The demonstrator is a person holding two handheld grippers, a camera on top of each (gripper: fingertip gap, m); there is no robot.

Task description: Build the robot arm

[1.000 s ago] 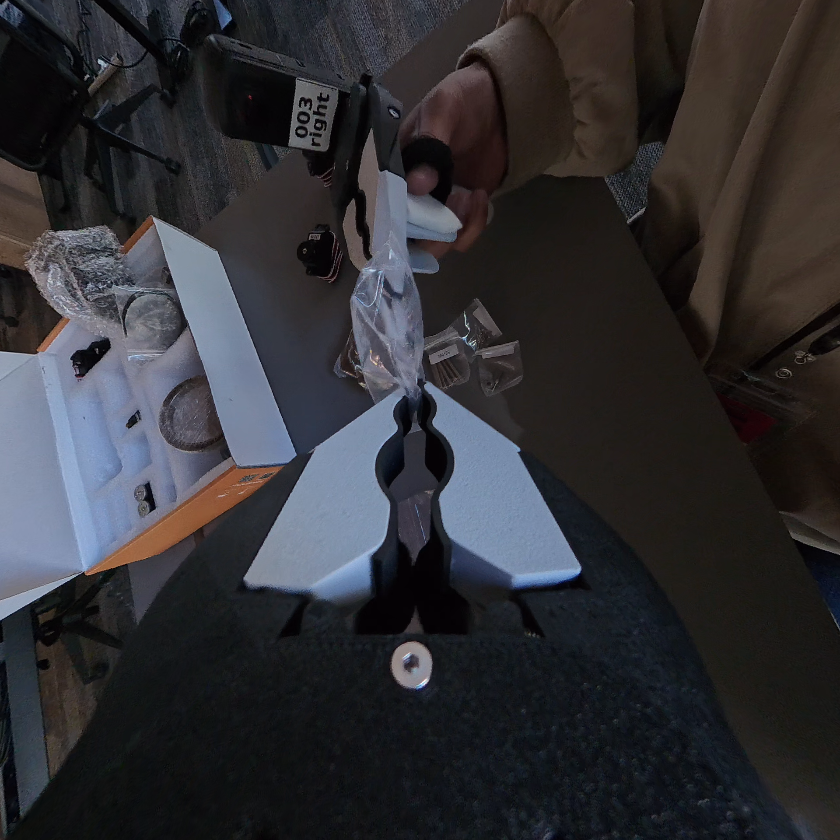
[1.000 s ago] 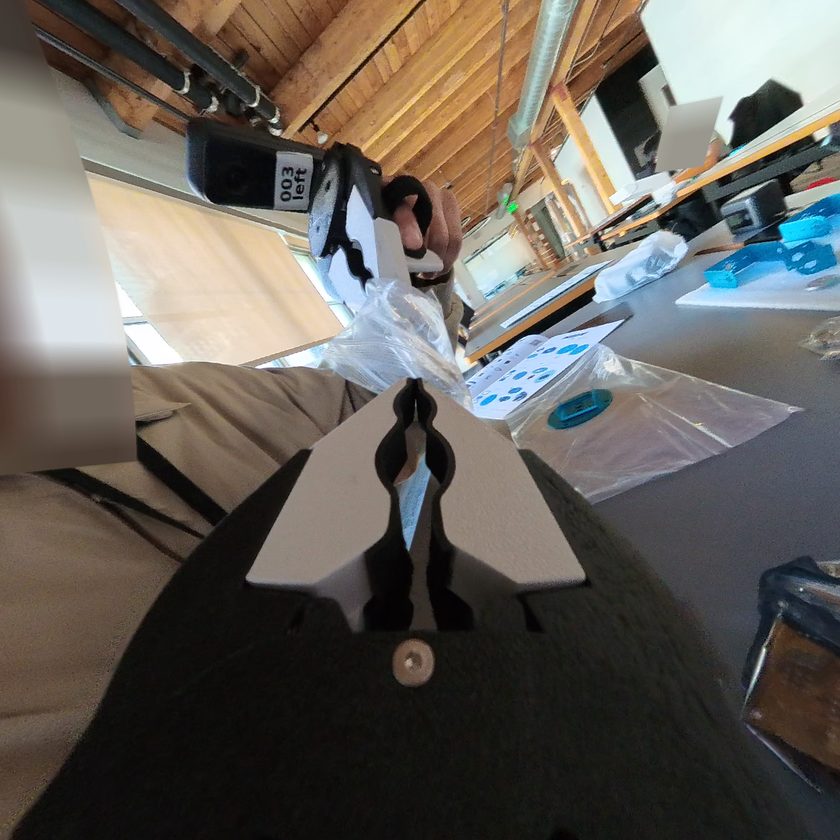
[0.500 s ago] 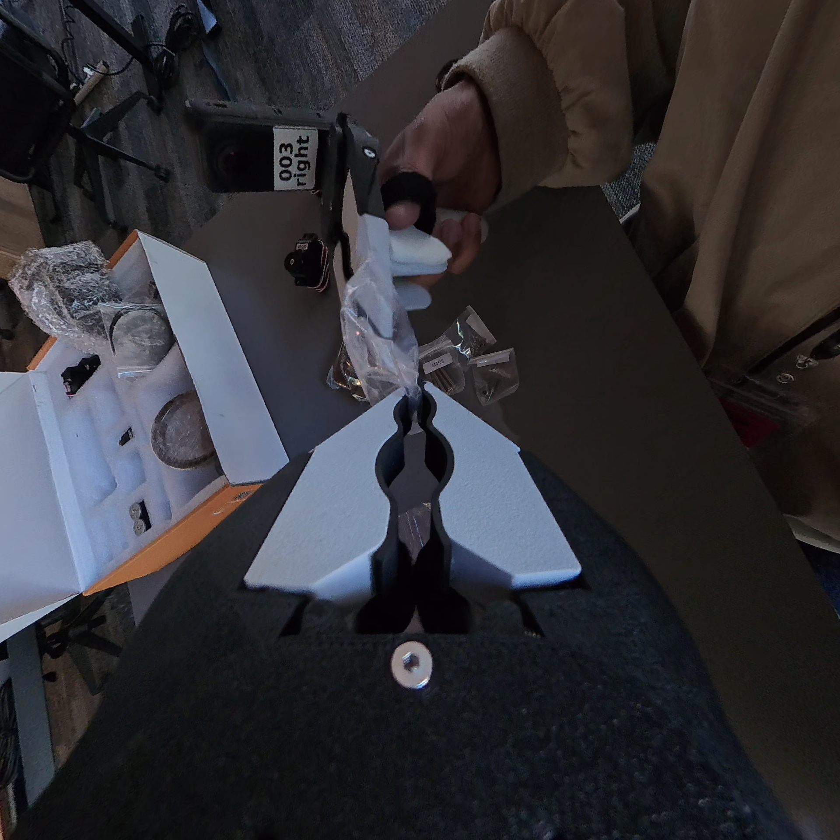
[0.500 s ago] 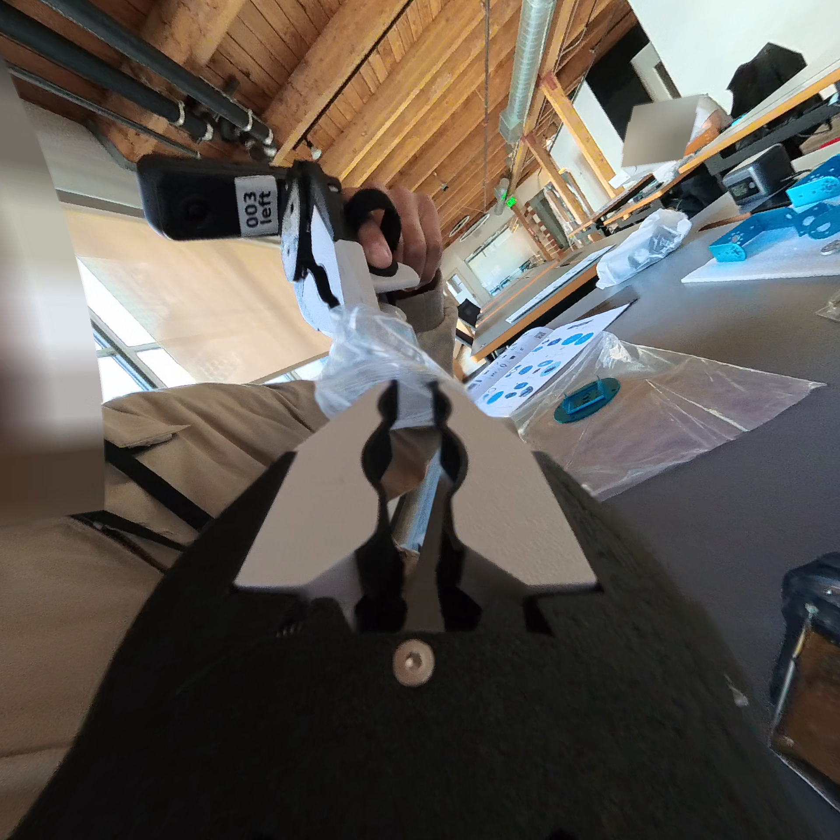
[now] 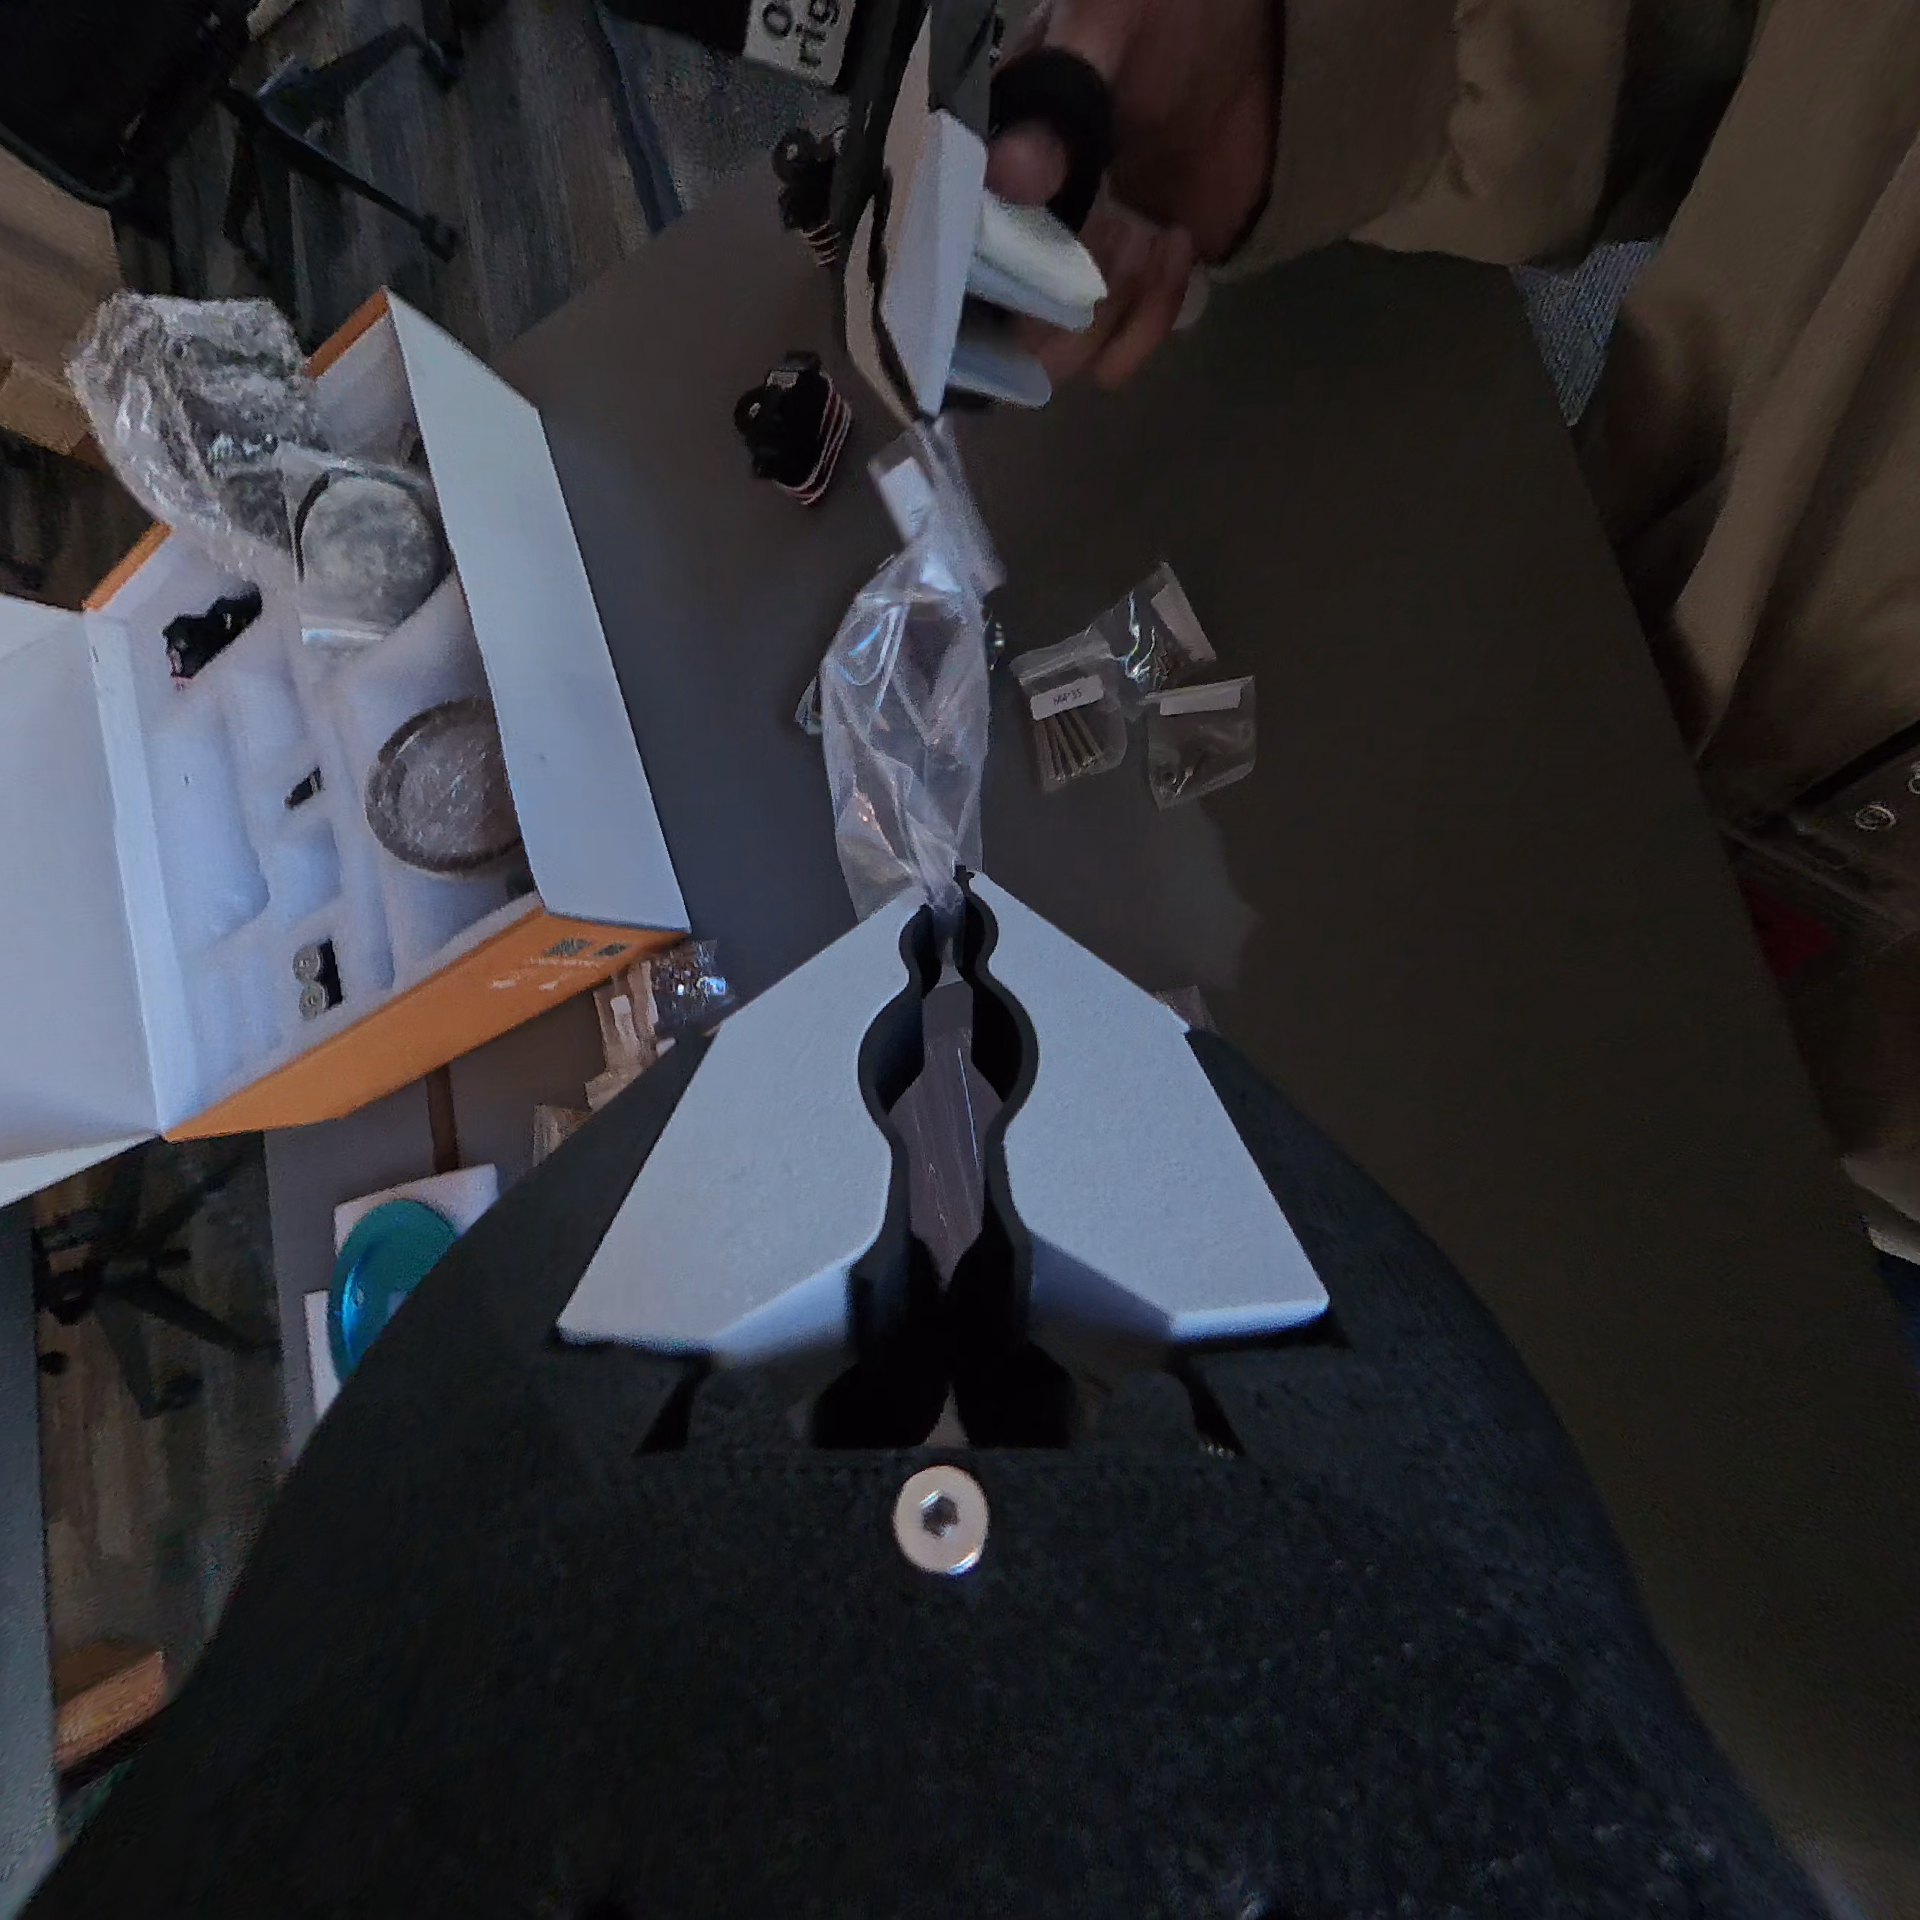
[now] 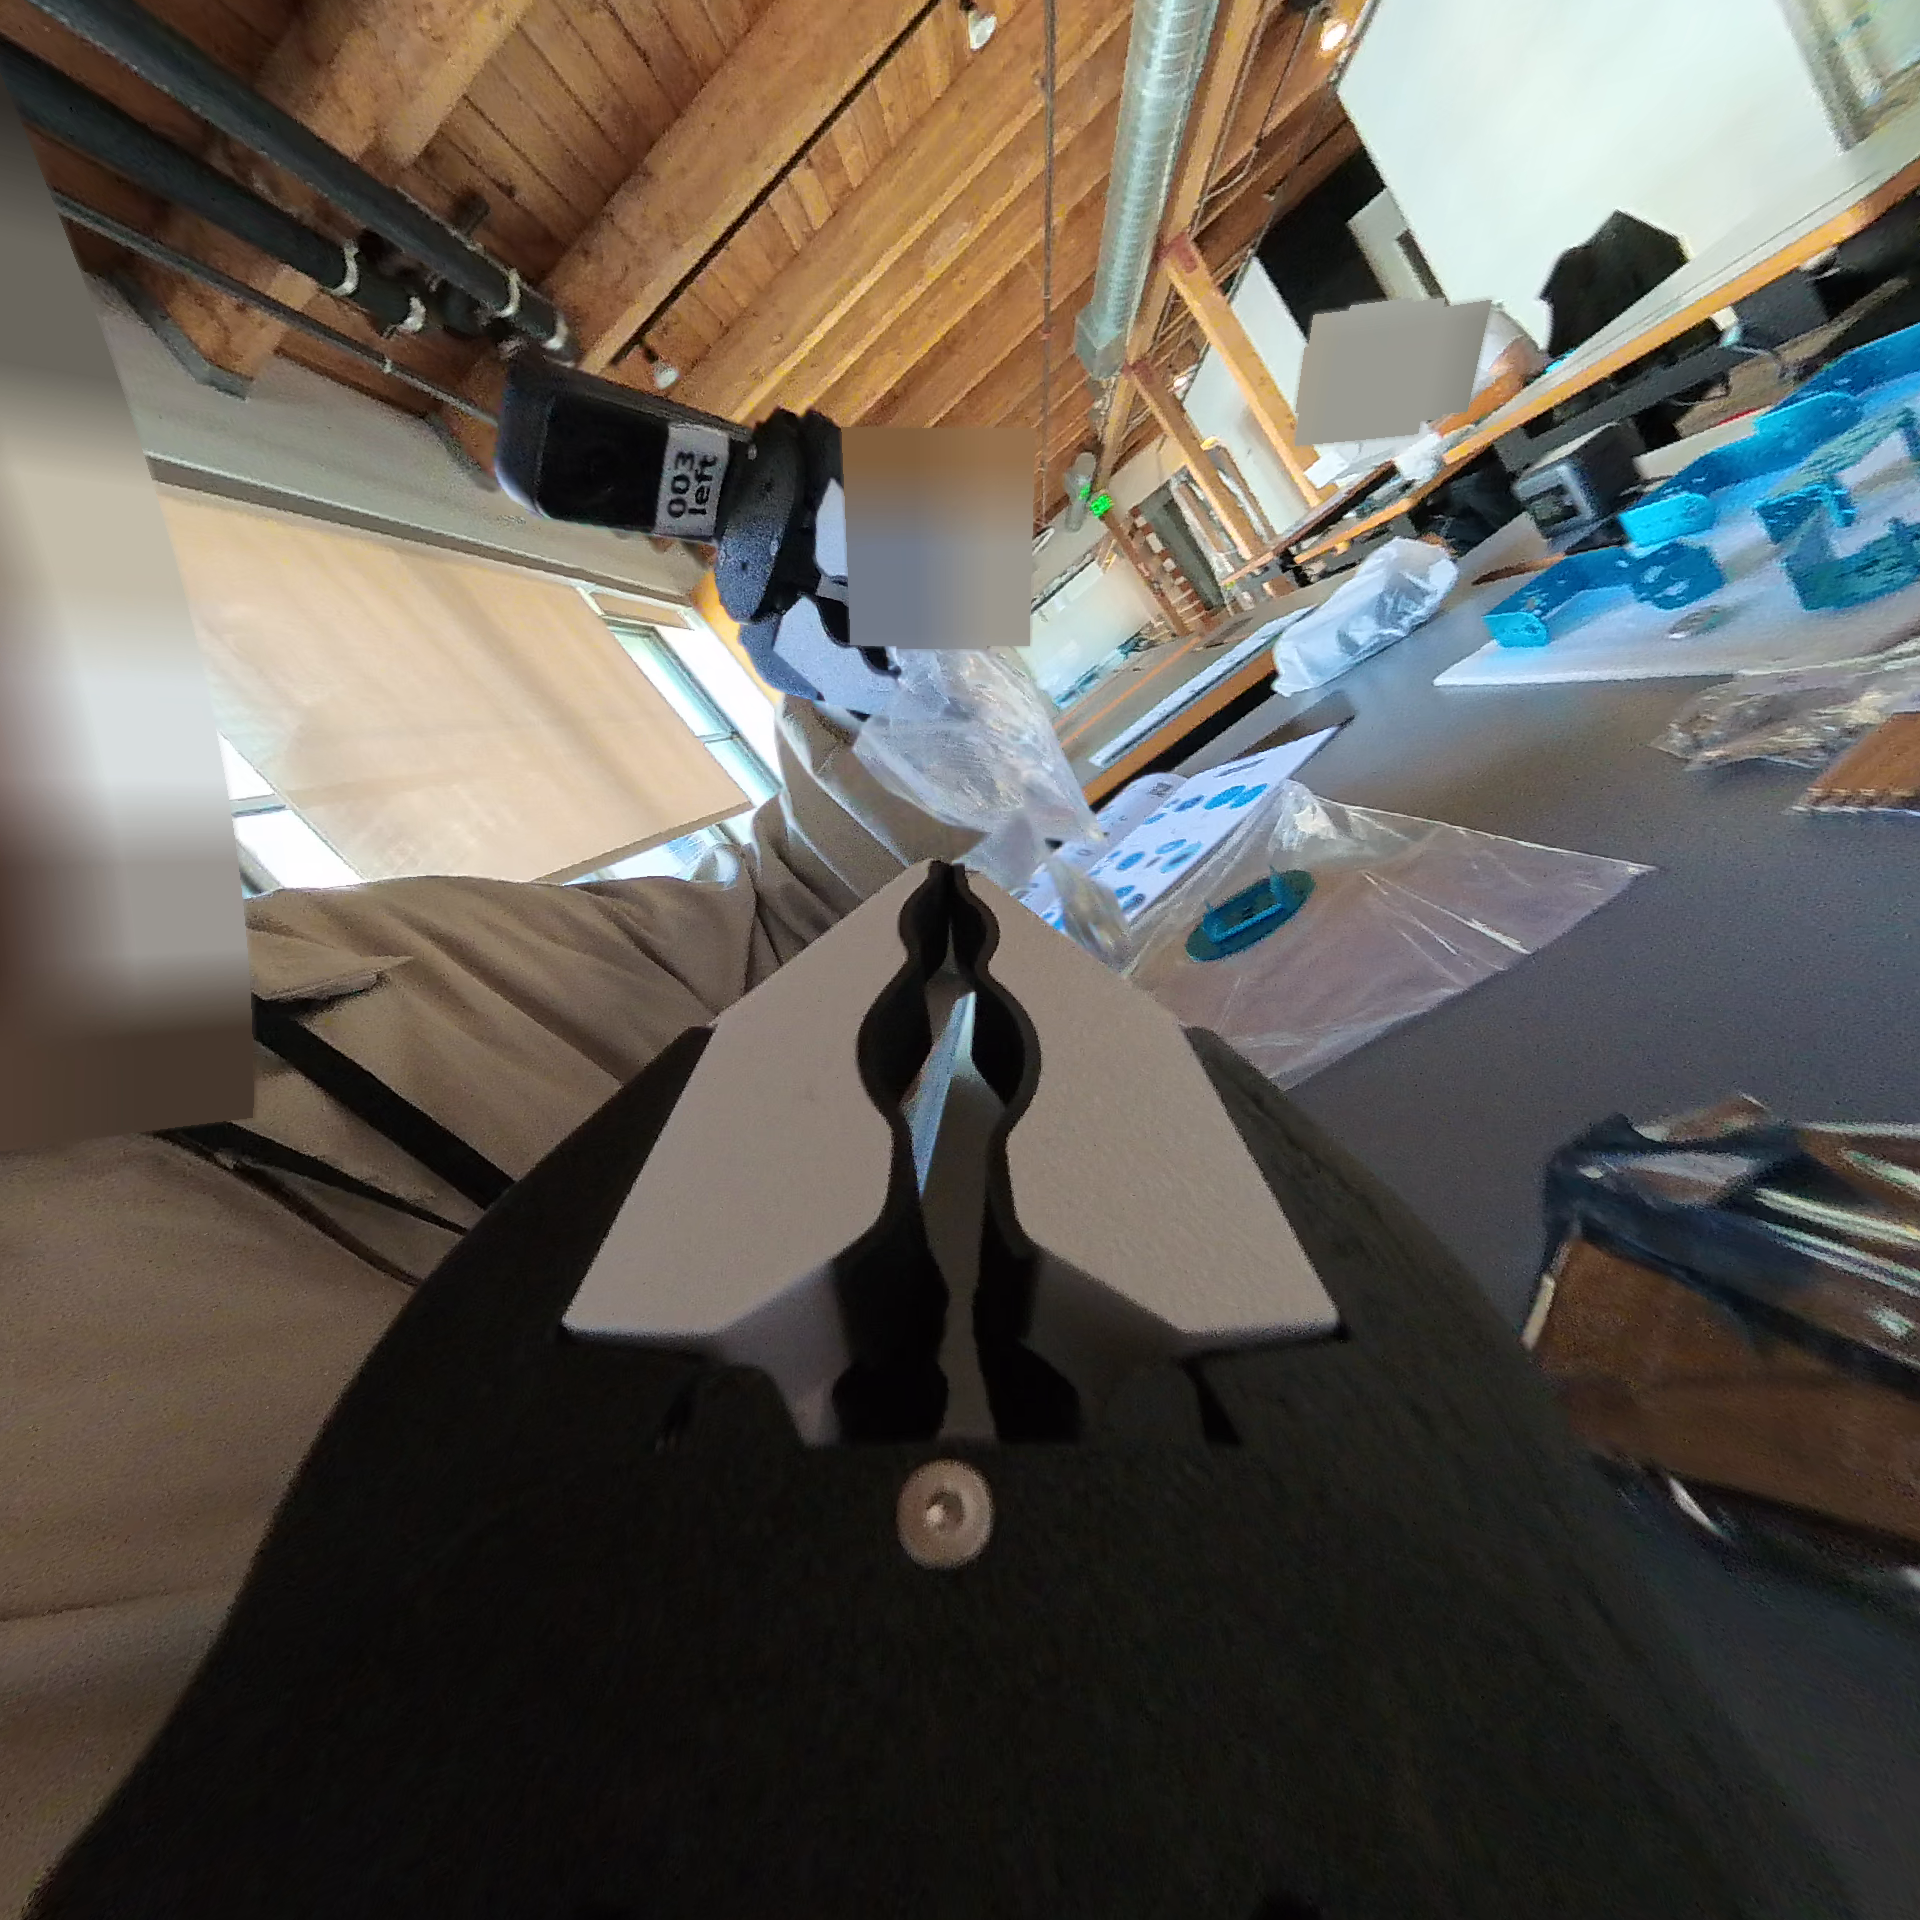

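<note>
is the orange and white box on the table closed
No, the orange and white box lies open, its lid folded back and white foam compartments showing.

white sticker with writing on left gripper's camera [image 6: 688,497] | cut-off sticker on right gripper's camera [image 5: 795,31] | labelled small parts bags [image 5: 1081,707] | printed sheet [image 6: 1174,821]

dim left view, bright right, fisheye

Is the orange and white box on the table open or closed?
Open: the box has its lid flipped back, showing white foam compartments.
</note>
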